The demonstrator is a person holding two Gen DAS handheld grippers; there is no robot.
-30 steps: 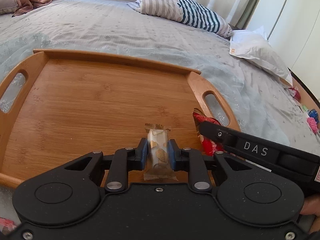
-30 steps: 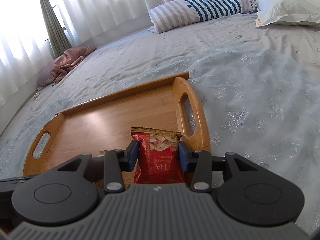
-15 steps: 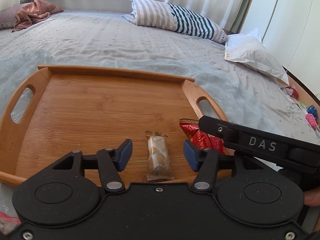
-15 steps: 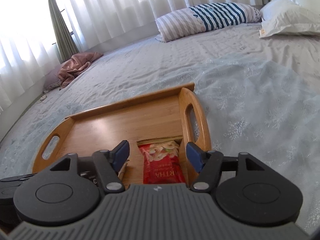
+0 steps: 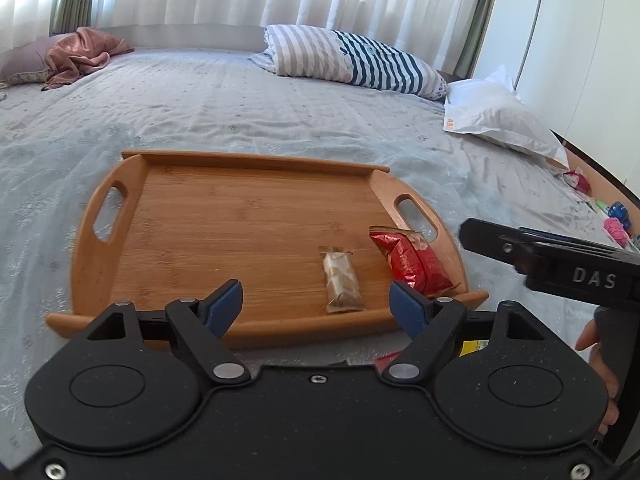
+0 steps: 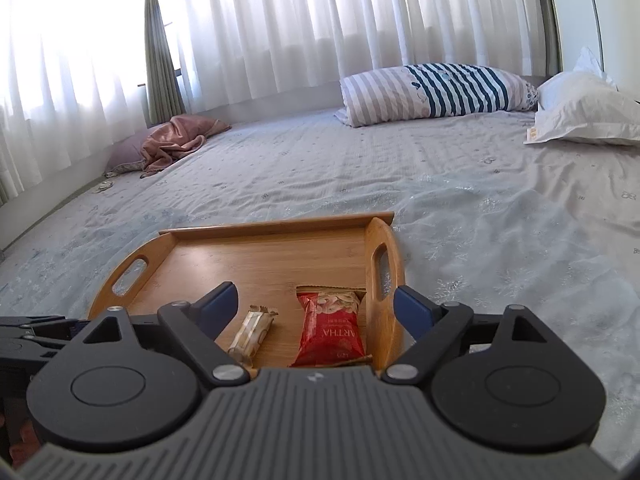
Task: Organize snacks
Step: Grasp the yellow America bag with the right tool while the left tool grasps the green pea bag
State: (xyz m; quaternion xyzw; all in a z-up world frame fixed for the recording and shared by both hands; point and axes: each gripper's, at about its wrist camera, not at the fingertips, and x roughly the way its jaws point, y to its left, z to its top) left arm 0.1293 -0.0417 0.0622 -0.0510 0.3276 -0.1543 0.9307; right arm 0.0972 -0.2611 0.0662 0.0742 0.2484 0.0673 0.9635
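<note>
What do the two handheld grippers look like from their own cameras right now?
The left gripper has a speckled black body, two round discs, silver pivot screws and blue-padded fingers. The right gripper has the same black linkage and blue pads, but a grey ribbed centre. From the left camera, its side shows white "DAS" lettering. No cables or sleeves show.

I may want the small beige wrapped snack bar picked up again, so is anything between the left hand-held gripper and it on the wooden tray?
Nothing visible blocks it. The left hand-held gripper is open, its jaws having just been opening, and the beige wrapped snack bar lies free on the wooden tray, apart from the red snack packet.
</note>
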